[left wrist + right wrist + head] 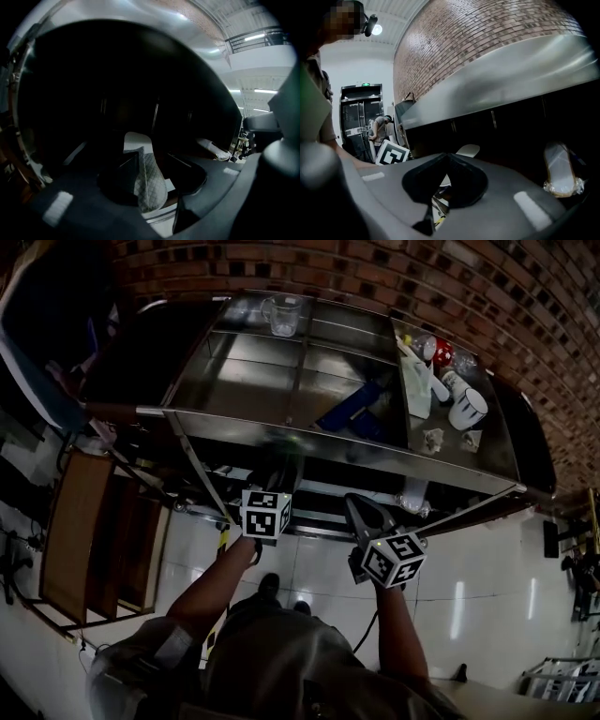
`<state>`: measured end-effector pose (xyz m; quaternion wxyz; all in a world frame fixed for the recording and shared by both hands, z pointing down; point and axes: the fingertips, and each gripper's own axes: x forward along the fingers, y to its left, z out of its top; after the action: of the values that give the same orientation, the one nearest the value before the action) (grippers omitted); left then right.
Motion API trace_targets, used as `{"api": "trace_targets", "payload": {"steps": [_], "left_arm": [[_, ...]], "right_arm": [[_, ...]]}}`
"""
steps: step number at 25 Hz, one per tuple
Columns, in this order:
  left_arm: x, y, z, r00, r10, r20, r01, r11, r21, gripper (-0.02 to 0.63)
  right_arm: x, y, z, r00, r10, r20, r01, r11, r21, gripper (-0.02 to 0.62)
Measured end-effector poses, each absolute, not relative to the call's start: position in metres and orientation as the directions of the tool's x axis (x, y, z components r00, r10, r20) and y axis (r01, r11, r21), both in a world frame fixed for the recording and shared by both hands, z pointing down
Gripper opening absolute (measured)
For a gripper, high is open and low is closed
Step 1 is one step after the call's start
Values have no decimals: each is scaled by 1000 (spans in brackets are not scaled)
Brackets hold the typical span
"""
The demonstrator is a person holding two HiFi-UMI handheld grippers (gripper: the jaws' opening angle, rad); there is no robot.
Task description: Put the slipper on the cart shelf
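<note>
The slipper [149,182], with a grey quilted upper and a pale sole, is seen at the near edge of the cart's dark lower shelf [159,216], just behind its steel rim, so the placing is judged done or all but done. It lies between the jaws of the left tongs [151,160], which stand wide apart with no pad pressing on it; a gap is seen on its right side. The right tongs [446,155] are closed on nothing and are held in front of the same shelf. The slipper is judged light, soft and easily bent in the upper, stiffer along the sole, and neither fragile nor slippery. It would best be taken across the sole's edge or by the rim of the upper, where the cloth can be pinched without harm. One slipper is counted between the tongs. One long pale thing [560,171] is made out further right on the lower shelf, perhaps a second slipper, though this cannot be told. On the top shelf [309,432] one clear measuring jug [281,313] and one white mug [468,409] are counted among smaller clutter.
</note>
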<state>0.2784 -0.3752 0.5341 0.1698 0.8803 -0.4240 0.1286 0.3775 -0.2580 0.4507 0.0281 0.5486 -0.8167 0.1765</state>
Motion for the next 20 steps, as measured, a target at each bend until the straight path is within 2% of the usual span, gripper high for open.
{"api": "trace_targets", "payload": {"steps": [3,9,13,15,20], "left_arm": [[278,-344,512,631,-704,326,-775,-596,213,104],[278,-289,475,639,-720,268,-769,-600,222,38],[276,-261,453,637,-734,234,-770,-594,233,32],[278,-248,443,637,-739,217,-769,-594,235,8],[284,-223,428,640,-743,196,-767,-605,216,8]], "right_arm": [[378,-253,442,-436,-877,204,-887,380,-264,0],[373,-235,430,-512,-847,142,-841,461,-285,0],[369,-218,418,-554,-824,115,-816,511,-269,0],[370,-207,411,-568,-817,101,-808,531,-256,0],[378,-191,396,-577,-814,70,-802,548,-238,0]]}}
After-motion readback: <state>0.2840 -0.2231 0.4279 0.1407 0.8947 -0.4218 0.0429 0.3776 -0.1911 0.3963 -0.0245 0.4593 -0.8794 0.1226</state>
